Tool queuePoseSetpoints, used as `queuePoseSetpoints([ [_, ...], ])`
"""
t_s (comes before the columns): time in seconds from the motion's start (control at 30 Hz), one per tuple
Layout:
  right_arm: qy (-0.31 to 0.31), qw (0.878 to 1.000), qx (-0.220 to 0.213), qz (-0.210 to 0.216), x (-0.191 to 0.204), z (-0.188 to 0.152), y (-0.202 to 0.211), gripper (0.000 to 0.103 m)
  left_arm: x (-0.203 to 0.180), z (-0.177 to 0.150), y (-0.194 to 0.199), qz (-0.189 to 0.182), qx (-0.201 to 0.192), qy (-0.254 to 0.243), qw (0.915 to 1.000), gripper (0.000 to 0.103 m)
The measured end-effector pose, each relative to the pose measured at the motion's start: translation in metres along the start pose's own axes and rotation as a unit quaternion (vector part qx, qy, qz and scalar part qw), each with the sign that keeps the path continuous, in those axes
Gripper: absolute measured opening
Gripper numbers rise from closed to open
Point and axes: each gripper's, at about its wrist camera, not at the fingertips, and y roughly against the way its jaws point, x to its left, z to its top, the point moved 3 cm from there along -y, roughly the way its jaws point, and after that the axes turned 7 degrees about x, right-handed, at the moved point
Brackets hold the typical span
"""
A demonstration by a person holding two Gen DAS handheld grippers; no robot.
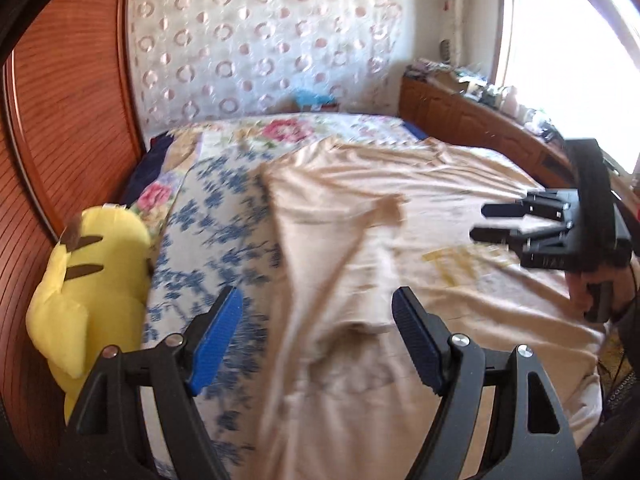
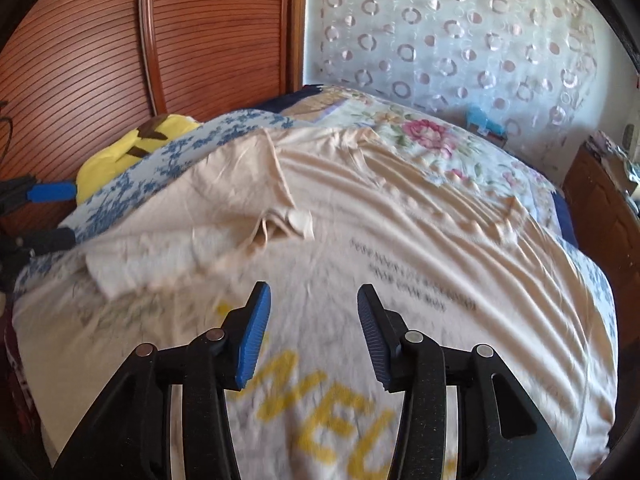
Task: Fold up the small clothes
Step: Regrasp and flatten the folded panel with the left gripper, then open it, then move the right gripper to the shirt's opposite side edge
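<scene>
A beige T-shirt (image 2: pixel 400 240) is spread on the bed (image 2: pixel 440 148), over a floral bedcover, with the printed side up: yellow letters are seen nearest the right camera and lines of small dark text beyond them. One sleeve (image 2: pixel 272 184) has been laid inward onto the shirt body, toward the side of the yellow plush toy (image 1: pixel 88 280), and its folded edge is rumpled. The rest of the shirt is flat, with long wrinkles.

The left hand-held gripper (image 1: pixel 316 344) is held above the shirt on the plush toy's side, its jaws wide apart and nothing between them. The right hand-held gripper (image 2: pixel 312 332) is held over the yellow print, also wide open and empty.

The step in hand is judged to be the side folds, with one side begun. For the next move, an edge of the shirt on the side away from the plush toy probably needs to be pinched and carried inward, and the wrinkles smoothed.
</scene>
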Motion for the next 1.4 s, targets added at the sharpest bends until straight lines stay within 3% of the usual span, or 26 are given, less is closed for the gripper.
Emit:
queuePoseSetpoints([
  [0.1, -0.011, 1.000, 0.003, -0.011, -0.007, -0.025, 0.013, 0.054, -0.017, 0.000, 0.001, -0.019, -0.001, -0.012, 0.9997, 0.076],
  [0.17, -0.021, 1.000, 0.003, -0.017, -0.013, -0.039, 0.021, 0.056, -0.026, -0.001, -0.005, -0.028, 0.006, -0.016, 0.9995, 0.064],
  [0.23, -0.034, 0.999, 0.004, -0.021, -0.019, -0.053, 0.030, 0.056, -0.033, -0.003, -0.014, -0.040, 0.020, -0.020, 0.9988, 0.047],
  [0.3, -0.043, 0.999, 0.004, -0.024, -0.024, -0.063, 0.035, 0.056, -0.039, -0.006, -0.023, -0.046, 0.034, -0.025, 0.9981, 0.037],
  [0.47, -0.049, 0.998, 0.009, -0.049, -0.034, -0.083, 0.041, 0.056, -0.043, -0.011, -0.043, -0.026, 0.063, -0.029, 0.9973, 0.036],
  [0.67, -0.066, 0.997, 0.005, -0.042, -0.043, -0.088, 0.041, 0.056, -0.041, -0.011, -0.055, -0.013, 0.077, -0.033, 0.9964, 0.035],
  [0.73, -0.071, 0.997, 0.004, -0.041, -0.043, -0.089, 0.041, 0.056, -0.043, -0.010, -0.055, 0.001, 0.074, -0.044, 0.9963, 0.010],
  [0.8, -0.073, 0.997, 0.002, -0.041, -0.044, -0.090, 0.041, 0.056, -0.044, -0.009, -0.051, 0.003, 0.071, -0.046, 0.9964, 0.006],
  [1.03, -0.090, 0.995, 0.001, -0.034, -0.050, -0.092, 0.042, 0.056, -0.055, 0.001, -0.011, -0.040, 0.040, -0.043, 0.9975, 0.006],
  [1.2, -0.095, 0.995, 0.000, -0.033, -0.052, -0.092, 0.043, 0.056, -0.068, 0.003, -0.005, -0.044, 0.042, -0.056, 0.9966, 0.007],
  [1.3, -0.093, 0.995, 0.001, -0.032, -0.052, -0.092, 0.043, 0.056, -0.071, 0.005, -0.007, -0.039, 0.047, -0.053, 0.9968, 0.013],
  [1.37, -0.092, 0.995, 0.001, -0.033, -0.053, -0.093, 0.042, 0.056, -0.071, 0.007, -0.007, -0.043, 0.044, -0.049, 0.9969, 0.021],
  [1.4, -0.093, 0.995, 0.001, -0.033, -0.053, -0.093, 0.042, 0.056, -0.071, 0.008, -0.006, -0.046, 0.041, -0.047, 0.9970, 0.031],
])
